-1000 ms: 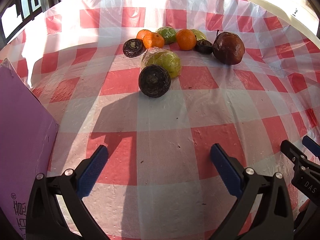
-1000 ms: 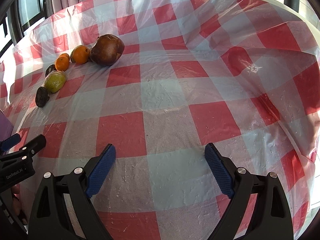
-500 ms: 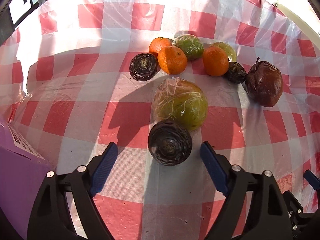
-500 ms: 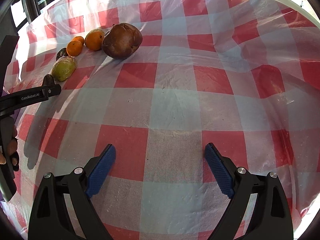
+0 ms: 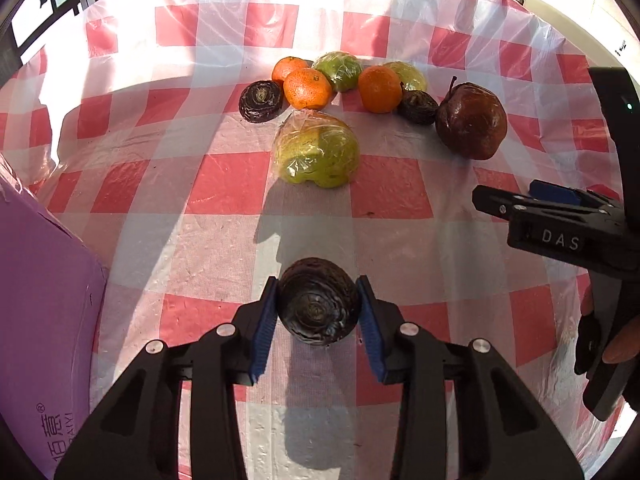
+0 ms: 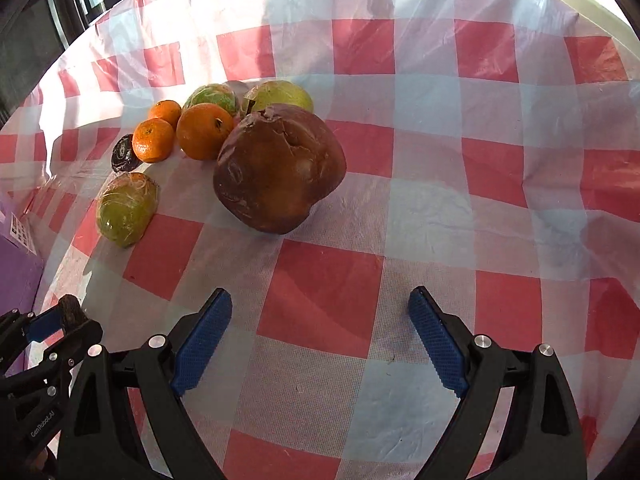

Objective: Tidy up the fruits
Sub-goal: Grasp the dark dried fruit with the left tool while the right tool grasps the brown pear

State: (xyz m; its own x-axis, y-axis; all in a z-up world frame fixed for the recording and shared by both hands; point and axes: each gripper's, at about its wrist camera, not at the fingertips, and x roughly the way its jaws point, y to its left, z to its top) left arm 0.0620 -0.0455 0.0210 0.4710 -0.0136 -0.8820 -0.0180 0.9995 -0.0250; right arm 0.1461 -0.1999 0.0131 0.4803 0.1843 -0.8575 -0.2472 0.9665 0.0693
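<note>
Left gripper: jaws closing, both blue pads against the sides of a dark wrinkled round fruit, low in the centre of the left wrist view.
Dark fruit from the right wrist view: only a sliver of it shows, between the left tool's tips at the lower left edge.
Right gripper: jaws spread wide, nothing between them, over a red square of the checked tablecloth.
Right gripper in the left wrist view: at the right edge, fingers of a hand on its handle.
Remaining fruit: clustered in the upper centre of the left wrist view.
Wrapped green fruit: foremost of the cluster, apart from the rest.
Oranges: three; the nearest one just beside a second dark fruit.
Large brown-red fruit: right end of the cluster, centre of the right wrist view.
Purple box: left edge of the left wrist view.
</note>
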